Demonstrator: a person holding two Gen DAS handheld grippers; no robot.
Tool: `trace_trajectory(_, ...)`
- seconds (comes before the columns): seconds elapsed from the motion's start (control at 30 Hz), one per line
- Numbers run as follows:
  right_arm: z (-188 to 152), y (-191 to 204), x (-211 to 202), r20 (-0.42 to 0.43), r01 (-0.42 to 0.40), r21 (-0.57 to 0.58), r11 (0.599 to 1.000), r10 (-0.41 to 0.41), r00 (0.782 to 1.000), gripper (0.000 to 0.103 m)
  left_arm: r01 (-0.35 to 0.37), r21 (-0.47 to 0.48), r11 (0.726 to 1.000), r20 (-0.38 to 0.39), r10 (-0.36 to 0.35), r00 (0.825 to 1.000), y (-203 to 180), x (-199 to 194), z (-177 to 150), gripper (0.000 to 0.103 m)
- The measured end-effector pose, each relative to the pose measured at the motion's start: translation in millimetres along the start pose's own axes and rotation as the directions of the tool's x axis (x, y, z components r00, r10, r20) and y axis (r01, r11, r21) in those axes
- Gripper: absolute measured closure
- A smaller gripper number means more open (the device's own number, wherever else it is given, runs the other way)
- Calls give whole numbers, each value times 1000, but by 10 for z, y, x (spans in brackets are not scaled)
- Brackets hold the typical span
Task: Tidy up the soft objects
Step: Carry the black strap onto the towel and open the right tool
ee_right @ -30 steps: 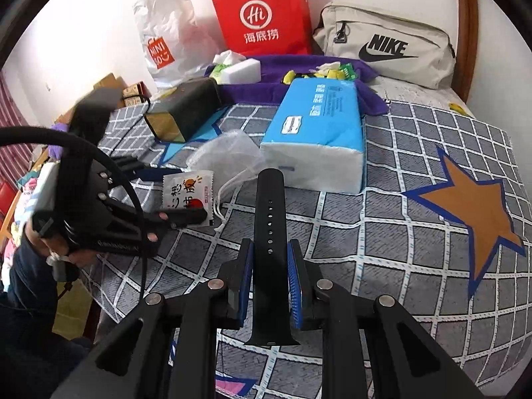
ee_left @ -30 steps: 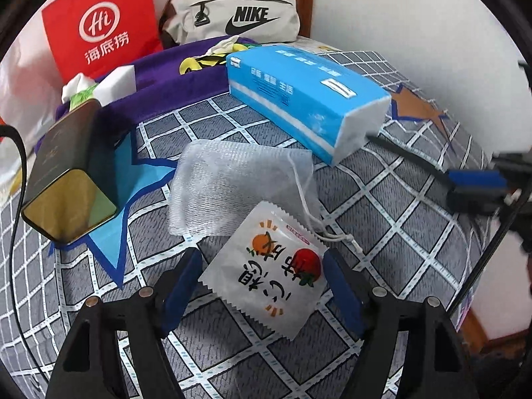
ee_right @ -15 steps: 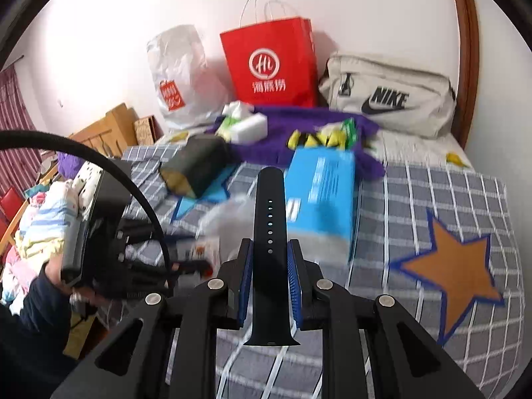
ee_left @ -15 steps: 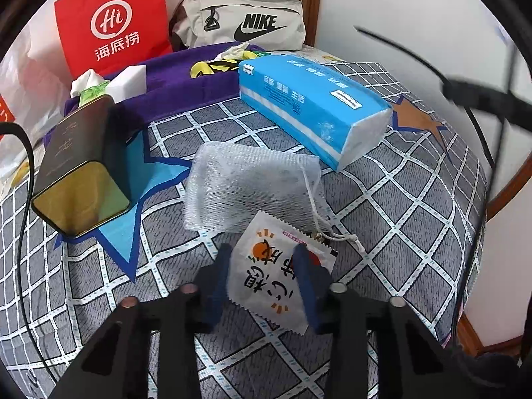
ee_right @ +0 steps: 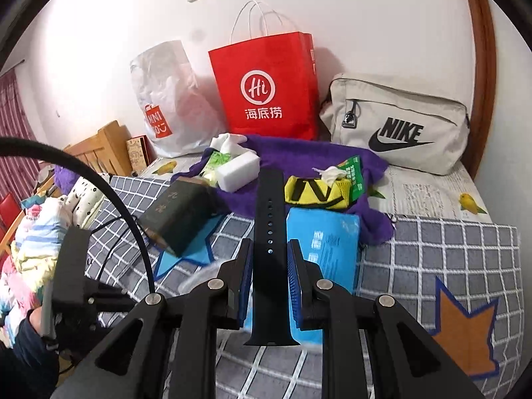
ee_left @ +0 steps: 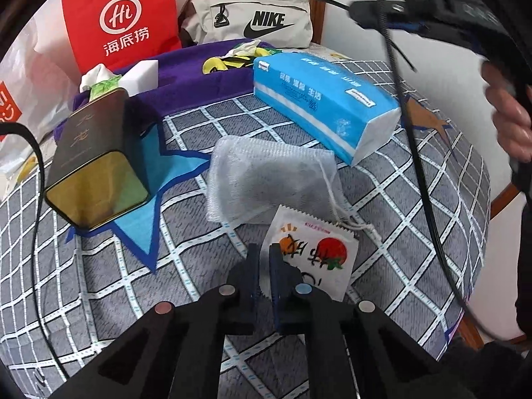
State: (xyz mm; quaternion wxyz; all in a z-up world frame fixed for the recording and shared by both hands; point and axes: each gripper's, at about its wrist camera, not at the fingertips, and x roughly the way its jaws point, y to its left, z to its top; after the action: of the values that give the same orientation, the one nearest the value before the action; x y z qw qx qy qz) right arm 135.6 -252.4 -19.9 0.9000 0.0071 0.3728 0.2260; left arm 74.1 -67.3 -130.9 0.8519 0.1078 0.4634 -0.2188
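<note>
My left gripper (ee_left: 264,264) is shut on the near left edge of a white snack packet (ee_left: 319,256) with orange and red fruit print, which lies on the checked bedspread. A white mesh drawstring pouch (ee_left: 269,179) lies just beyond it. A blue tissue pack (ee_left: 322,99) lies behind the pouch and also shows in the right wrist view (ee_right: 322,252). My right gripper (ee_right: 267,259) is shut on a black watch strap (ee_right: 270,239), held upright above the bed. The right gripper shows raised at the upper right of the left wrist view (ee_left: 415,16).
A dark tea tin (ee_left: 93,166) lies left of the pouch. A purple towel (ee_right: 299,156) at the back holds a white sponge (ee_right: 237,169), tissue packets and a yellow item. A red paper bag (ee_right: 266,86), a grey Nike bag (ee_right: 395,126) and a plastic bag (ee_right: 166,99) stand against the wall.
My left gripper has closed from wide open onto the snack packet's edge. My right gripper has lifted up and away with the watch strap.
</note>
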Motion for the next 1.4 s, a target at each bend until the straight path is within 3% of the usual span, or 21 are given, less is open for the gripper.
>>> trace_trajectory(0.53, 807, -223, 1153, -73, 112, -29, 993, -114, 991, 83, 33, -38, 999, -16, -34, 999, 114, 43, -4, 98)
trace_trajectory(0.7, 893, -226, 1509, -137, 107, -41, 993, -112, 984, 83, 53, -54, 997, -13, -54, 998, 150, 52, 6, 98)
trace_trajectory(0.87, 915, -306, 1840, -242, 114, -35, 993, -119, 963, 83, 78, -66, 995, -7, -78, 997, 181, 63, -2, 98)
trace_trajectory(1.27, 866, -379, 2091, -337, 129, -36, 991, -134, 932, 82, 134, -93, 987, -1, -135, 991, 231, 72, -25, 88)
trace_trajectory(1.33, 861, -369, 2069, -332, 122, -46, 992, -130, 934, 76, 144, -90, 985, 2, -144, 990, 216, 66, -28, 82)
trace_trajectory(1.4, 865, -363, 2032, -319, 122, -52, 991, -132, 938, 56, 148, -85, 985, 7, -148, 989, 190, 59, -23, 74)
